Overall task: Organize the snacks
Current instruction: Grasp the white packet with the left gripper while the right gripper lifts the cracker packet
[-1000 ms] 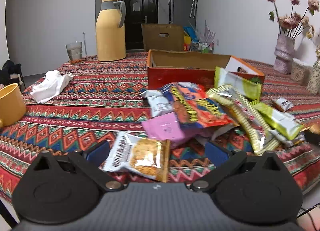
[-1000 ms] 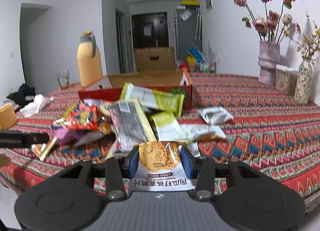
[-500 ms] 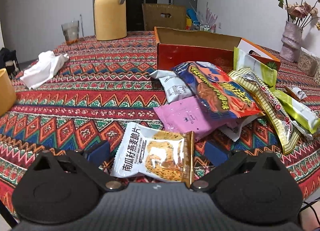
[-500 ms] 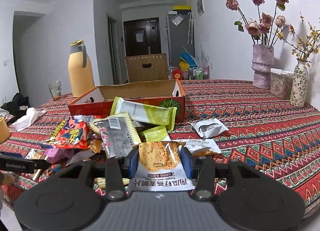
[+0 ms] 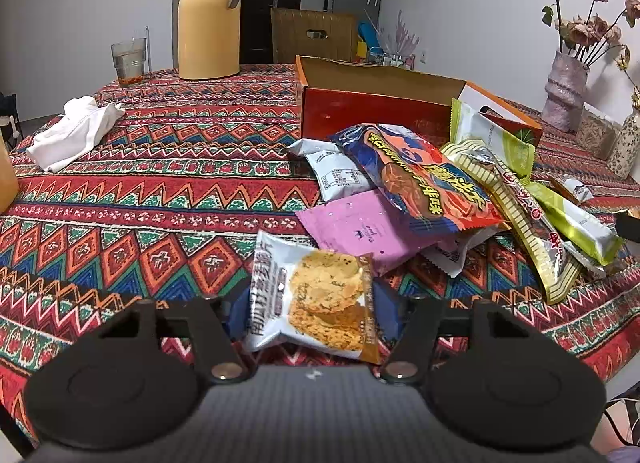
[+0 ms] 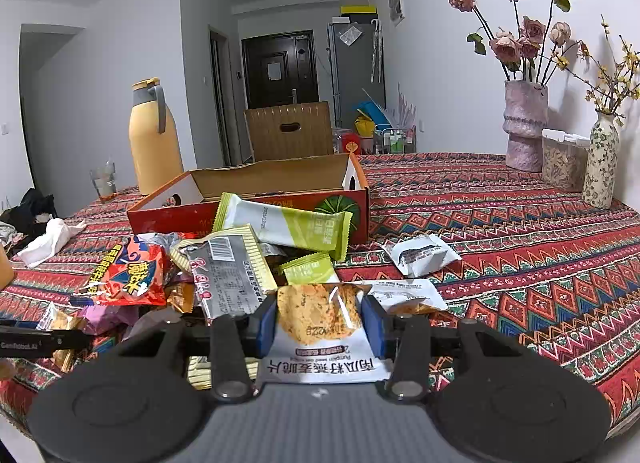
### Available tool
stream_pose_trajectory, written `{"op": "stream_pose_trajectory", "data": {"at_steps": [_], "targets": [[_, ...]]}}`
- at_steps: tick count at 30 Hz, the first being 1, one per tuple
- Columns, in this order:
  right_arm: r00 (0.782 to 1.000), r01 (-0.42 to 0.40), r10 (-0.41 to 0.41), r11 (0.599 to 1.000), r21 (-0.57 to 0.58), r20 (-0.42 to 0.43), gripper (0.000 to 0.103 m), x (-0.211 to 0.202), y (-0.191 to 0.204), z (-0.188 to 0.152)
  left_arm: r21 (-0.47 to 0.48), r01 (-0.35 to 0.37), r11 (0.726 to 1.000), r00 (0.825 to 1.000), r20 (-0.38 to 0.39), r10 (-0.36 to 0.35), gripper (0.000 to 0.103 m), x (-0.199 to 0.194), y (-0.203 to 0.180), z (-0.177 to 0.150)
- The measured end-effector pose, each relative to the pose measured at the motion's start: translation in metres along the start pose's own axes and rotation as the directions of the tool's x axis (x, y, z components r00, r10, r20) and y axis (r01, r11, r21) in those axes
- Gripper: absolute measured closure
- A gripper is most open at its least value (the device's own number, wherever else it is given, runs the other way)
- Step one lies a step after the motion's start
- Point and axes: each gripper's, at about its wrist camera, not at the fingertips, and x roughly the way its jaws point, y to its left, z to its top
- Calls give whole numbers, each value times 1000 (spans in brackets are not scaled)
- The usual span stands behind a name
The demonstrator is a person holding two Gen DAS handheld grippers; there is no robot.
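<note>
Snack packets lie heaped on the patterned tablecloth in front of an open red cardboard box (image 5: 360, 115) (image 6: 192, 219). My left gripper (image 5: 314, 313) is closing its jaws on a clear cracker packet (image 5: 316, 295). The blue pads (image 5: 236, 309) touch both of its edges, and the packet bows up between them. My right gripper (image 6: 318, 323) is shut on a second cracker packet (image 6: 316, 315), held clear of the heap. An orange and blue bag (image 5: 424, 179), a pink packet (image 5: 360, 227) and green bars (image 6: 288, 223) top the pile.
A yellow thermos jug (image 5: 208, 15) and a glass (image 5: 128, 63) stand at the far left, with a white cloth (image 5: 76, 131) nearer. Flower vases (image 6: 524, 123) (image 6: 600, 163) and a lidded container (image 6: 564, 159) line the right side. A chair back (image 6: 288, 131) stands behind the box.
The left gripper dipped toward the cracker packet and its jaws came in from wide apart onto the packet's edges. The right gripper keeps hold of its packet, with the view slightly shifted.
</note>
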Motion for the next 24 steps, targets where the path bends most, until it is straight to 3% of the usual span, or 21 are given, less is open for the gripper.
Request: {"op": "stream_pose_trajectory", "data": {"at_steps": [3,4,12,14,24], "targets": [[1000,-5,5,1000,5,3,59,-1,-2,-1,-5,3,1000,1000,2,-3,57,-4,1,-1],[1000,-7,7,1000,6,5,59,-2,-2,-1,-8,12,1000,1000,-1,-12,75,-6,1,-1],[1000,-19,19,1000,10,17,59,-6,-4,-1,-21,5,1000,1000,20,-4,81,-17,2,0],[1000,-20,20,1000,12,18,59,-6,-4,-1,-16,8,1000,1000,29,-7,87,-20,1,1],[999,-33,33,999,11,35,59,-9,-4,2,0,0,1000,995,96,0,89,-40,-2,10]]}}
